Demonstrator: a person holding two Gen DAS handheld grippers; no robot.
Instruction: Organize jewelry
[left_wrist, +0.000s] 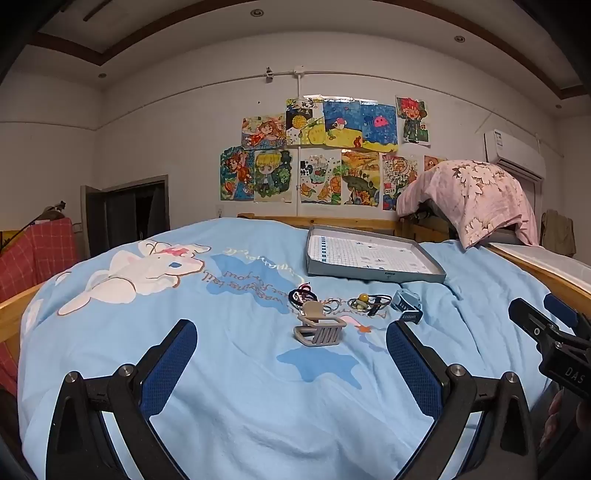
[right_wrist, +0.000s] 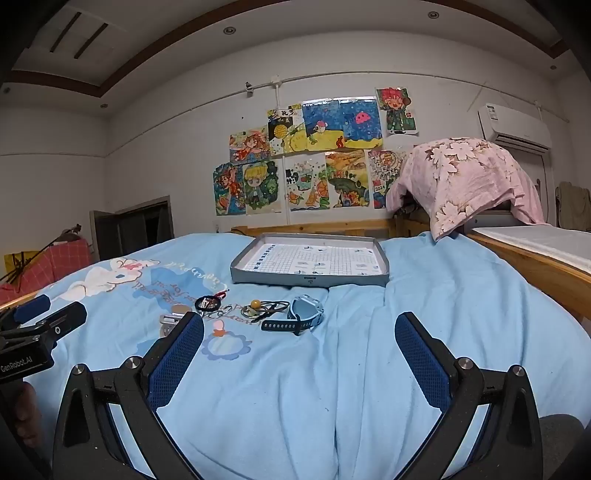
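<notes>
Both tools hang above the near part of the bed (left_wrist: 110, 332), and nothing is between their fingers. The left hand-held gripper (left_wrist: 291, 360) is spread wide and released. The right hand-held gripper (right_wrist: 299, 350) is the same, wide and holding nothing.

The jewelry lies in a loose row across the middle of the bed, ahead of both tools and short of the grey tray (right_wrist: 310, 281), which sits nearer the far edge, by the wooden headboard. The tray looks empty, so I judge that sorting has not begun.

The relation that matters most: the grey hair claw (left_wrist: 320, 330) lies straight ahead of the left hand-held gripper, almost on the line between its fingers, and it is the nearest piece to that tool. Its long axis runs across the view, from side to side. The blue watch (right_wrist: 301, 314) lies ahead of the right hand-held gripper and a little to the left of its centre line. Its dark strap stretches sideways toward the other pieces.

Between these two lie dark hair ties (left_wrist: 303, 295) and a ring-shaped piece with a yellow bead (left_wrist: 364, 297). They are small and tangled, and finer details I cannot tell.
</notes>
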